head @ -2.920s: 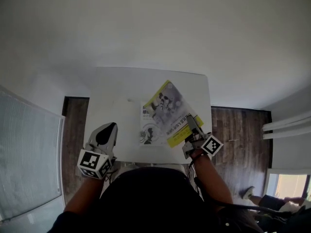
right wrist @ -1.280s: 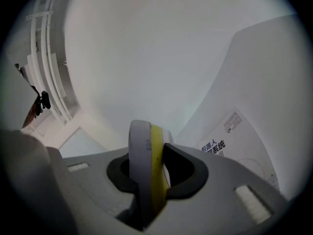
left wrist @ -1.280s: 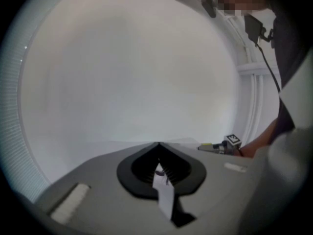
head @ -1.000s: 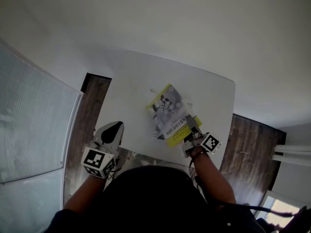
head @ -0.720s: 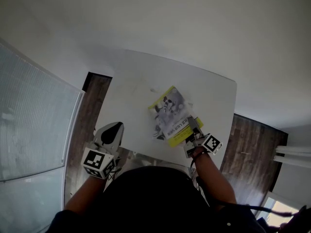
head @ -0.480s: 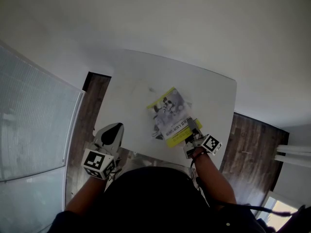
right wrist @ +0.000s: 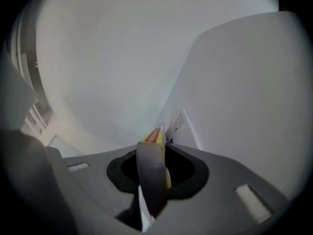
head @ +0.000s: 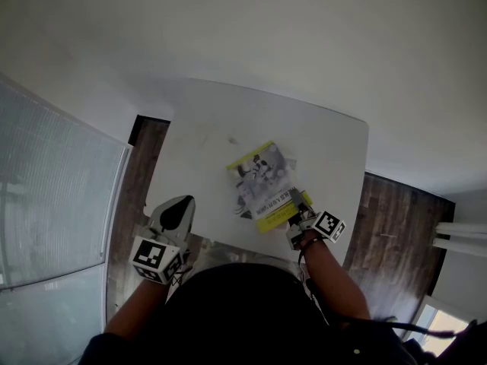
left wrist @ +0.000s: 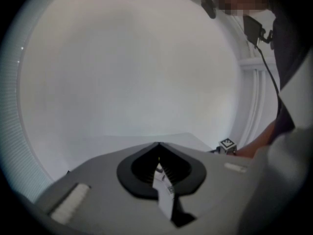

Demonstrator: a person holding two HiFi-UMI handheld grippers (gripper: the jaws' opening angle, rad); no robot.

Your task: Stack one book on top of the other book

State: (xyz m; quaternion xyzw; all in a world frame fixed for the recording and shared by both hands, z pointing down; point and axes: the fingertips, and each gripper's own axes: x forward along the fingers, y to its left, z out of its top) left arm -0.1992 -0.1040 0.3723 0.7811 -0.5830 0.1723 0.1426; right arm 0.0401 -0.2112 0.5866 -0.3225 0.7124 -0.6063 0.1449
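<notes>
1. Right gripper (head: 295,204) was clamped on the near right corner of the yellow-and-grey book (head: 265,179). In the right gripper view the yellow edge of the cover stood pinched between the grey pads, with no gap on either side of it.
2. That book lay at a slant on the white table (head: 327,139), toward the near edge and a little right of the middle. Its yellow band was on the side nearest the person.
3. A second, paler book (head: 241,198) showed along the left edge of the yellow-and-grey one and underneath it, so that most of its cover was hidden. Whether the clamped corner rested flat on the lower book or stood slightly raised could not be told.
4. The left gripper (head: 179,204) hung at the table's near left corner, well apart from both books. In the left gripper view its jaws were together, with nothing between them.
5. The person's right forearm (head: 329,274) reached from the dark top at the near edge of the head view up to the right gripper.
6. Dark wooden floor (head: 388,234) showed beside the table on the left and on the right.
7. A ribbed pale panel (head: 53,204) stood at the far left of the head view.
</notes>
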